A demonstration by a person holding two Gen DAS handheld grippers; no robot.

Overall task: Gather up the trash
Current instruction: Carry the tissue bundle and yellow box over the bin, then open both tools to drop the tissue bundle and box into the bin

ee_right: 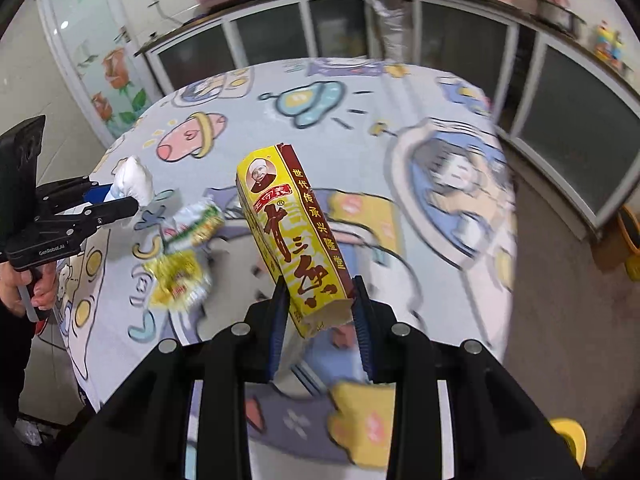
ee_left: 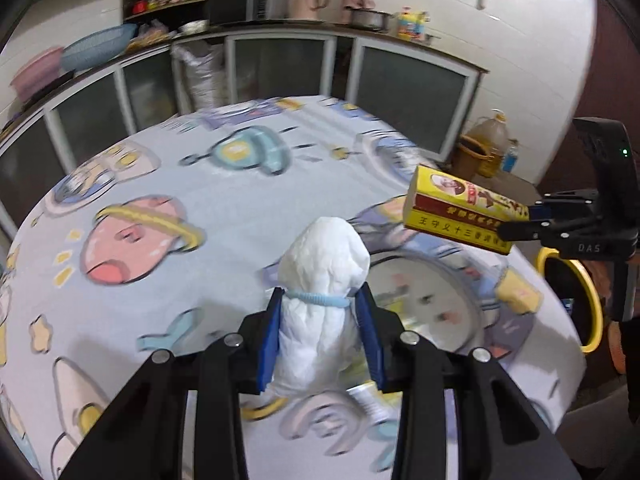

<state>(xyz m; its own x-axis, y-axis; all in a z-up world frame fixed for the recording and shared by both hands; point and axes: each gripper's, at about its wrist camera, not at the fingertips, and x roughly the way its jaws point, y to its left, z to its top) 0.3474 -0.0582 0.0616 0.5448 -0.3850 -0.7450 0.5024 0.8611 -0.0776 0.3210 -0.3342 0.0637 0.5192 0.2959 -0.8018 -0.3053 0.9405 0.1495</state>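
Your left hand-held gripper [ee_left: 322, 336] pinches the white tissue wad [ee_left: 322, 280]; your right hand-held gripper [ee_right: 320, 316] clamps the yellow spice box [ee_right: 290, 232], both lifted clear of the worktop [ee_left: 160, 168] for binning.

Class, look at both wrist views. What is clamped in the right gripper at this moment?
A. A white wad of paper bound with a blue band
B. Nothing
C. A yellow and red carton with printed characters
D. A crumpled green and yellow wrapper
C: the right gripper has its pads pressed on the lower end of the yellow and red carton, lifted above the table; the white wad sits in the left gripper.
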